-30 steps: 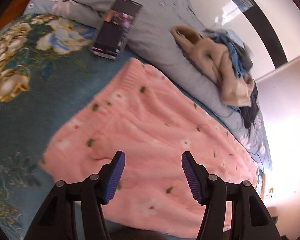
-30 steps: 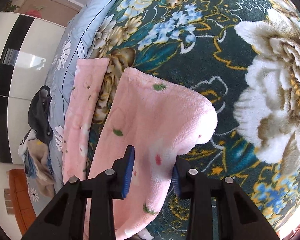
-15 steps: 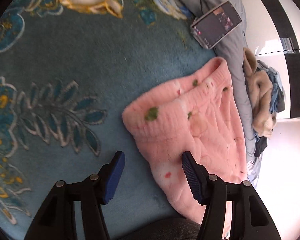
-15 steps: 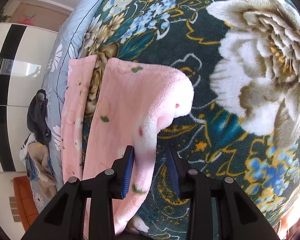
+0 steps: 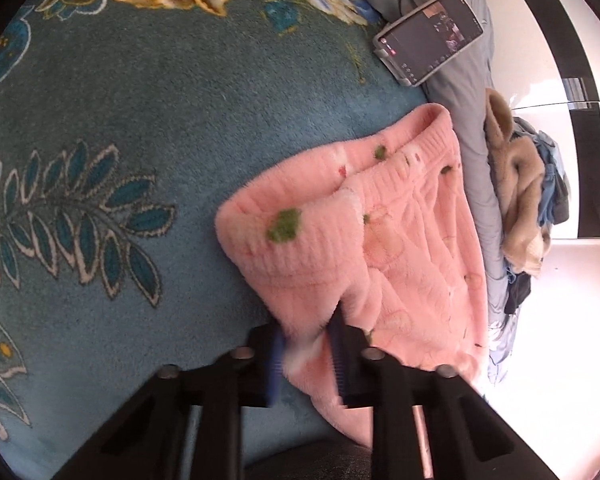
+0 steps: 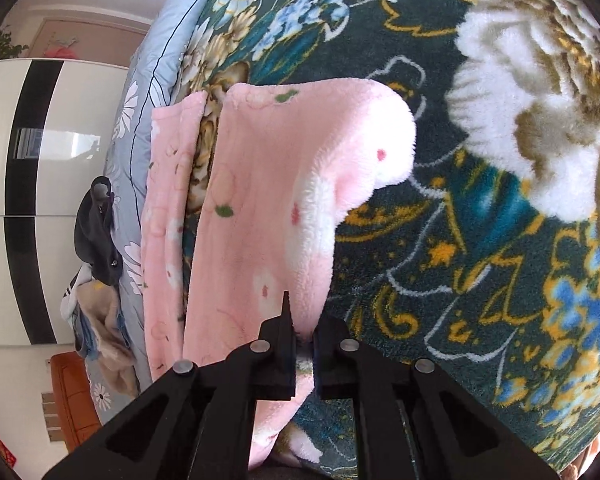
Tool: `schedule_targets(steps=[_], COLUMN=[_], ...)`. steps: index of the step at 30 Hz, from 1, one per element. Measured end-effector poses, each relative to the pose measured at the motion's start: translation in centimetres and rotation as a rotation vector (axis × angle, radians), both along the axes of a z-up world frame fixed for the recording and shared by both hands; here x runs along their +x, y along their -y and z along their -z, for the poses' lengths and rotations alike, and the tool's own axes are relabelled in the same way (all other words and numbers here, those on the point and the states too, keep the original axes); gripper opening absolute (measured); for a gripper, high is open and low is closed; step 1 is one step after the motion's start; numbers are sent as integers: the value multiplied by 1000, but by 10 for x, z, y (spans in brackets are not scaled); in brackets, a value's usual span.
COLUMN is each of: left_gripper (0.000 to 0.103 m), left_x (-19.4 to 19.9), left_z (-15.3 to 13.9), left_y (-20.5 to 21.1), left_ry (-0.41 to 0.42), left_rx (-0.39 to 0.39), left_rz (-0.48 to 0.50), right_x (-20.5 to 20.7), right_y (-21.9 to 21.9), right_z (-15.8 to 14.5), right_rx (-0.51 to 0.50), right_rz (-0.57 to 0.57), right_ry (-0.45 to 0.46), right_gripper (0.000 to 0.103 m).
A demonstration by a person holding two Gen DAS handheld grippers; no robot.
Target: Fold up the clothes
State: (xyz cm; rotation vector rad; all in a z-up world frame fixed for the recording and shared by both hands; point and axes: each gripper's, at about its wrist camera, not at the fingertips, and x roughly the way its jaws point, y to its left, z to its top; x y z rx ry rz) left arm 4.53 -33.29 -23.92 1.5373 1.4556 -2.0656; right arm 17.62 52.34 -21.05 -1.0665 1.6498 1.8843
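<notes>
**Both grippers pinching the pink fleece trousers on the bed**

The pink fleece pyjama trousers with small green and red flower prints (image 5: pixel 400 248) lie on the bed, spread over a dark teal plush blanket patterned with big cream and gold flowers (image 5: pixel 100 120). The left gripper (image 5: pixel 306 354) is nipping the fabric just below the ribbed waistband, its blue-padded fingers drawn in with fleece bunched between them. The right gripper (image 6: pixel 302 344) is pressed nearly together on an edge of the nearer trouser leg (image 6: pixel 268 208), whose end bulges up in a soft hump; the other leg lies flat beside it, with a strip of blanket showing between the two

My guess is that a fold is in hand: both ends of the garment are held, which suits either bringing one leg over the other or doubling the length. Which of these, the views do not settle. Whatever follows wants both grips kept firm and moved together, since thick fleece slips and sags, and edges should meet squarely

A dark-screened phone in a grey case (image 5: pixel 430 38) rests at the blanket's edge on the pale blue bedding, and a heap of beige, blue and dark clothes (image 5: pixel 524 200) sits further off
</notes>
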Motion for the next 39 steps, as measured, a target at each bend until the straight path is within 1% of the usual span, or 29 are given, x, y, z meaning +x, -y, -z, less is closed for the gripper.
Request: schedule_targets(steps=[3,8,10,13,15,17,19,22,24,27,28,30,33,35,37,38,39], left_gripper=[9,7,7,7,7,7,7,8,8,7,7,7,7,9,10,14,19], left_x=[-10,-39,-54,-82,-111,-139,-165,-190,-208,-229,-233,-237,-236,-231,-223,-217,-212], left_z=[-14,-59,-76,-97,-102,-101,-98,-92,-83,-66,-60,-51,-49,-55,-63,-69,-74], left_y=[6,10,12,8,4,-2,-6,-8,-9,-5,-4,-3,-10,-16,-23,-26,-29], left_ry=[-37,-133,-157,-182,-200,-194,-173,-137,-113,-82,-75,-67,-82,-92,-99,-103,-106], left_rx=[28,82,110,121,132,135,114,72,40,-20,-22,-10,-15,-38,-81,-109,-136], left_rz=[-31,-63,-85,-112,-123,-128,-123,-108,-106,-127,-132,-133,-85,-38,2,18,33], right_x=[-9,-43,-58,-91,-123,-158,-194,-246,-276,-318,-330,-336,-346,-352,-352,-351,-350], right_y=[-6,-16,-20,-27,-33,-38,-42,-49,-49,-48,-48,-47,-47,-47,-44,-42,-41], right_z=[-19,-64,-83,-109,-120,-119,-117,-115,-103,-83,-77,-67,-53,-45,-49,-53,-58], right_rx=[5,28,38,51,65,82,99,124,141,160,166,171,179,186,219,233,247], right_rz=[18,6,-2,-10,-29,-51,-74,-107,-135,-181,-195,-209,-230,-245,-283,-298,-313], right_ry=[-79,-208,-256,-280,-270,-231,-192,-133,-83,-9,13,29,54,71,83,69,55], right_gripper=[4,4,4,4,4,4,4,4,4,4,4,5,7,7,8,12,27])
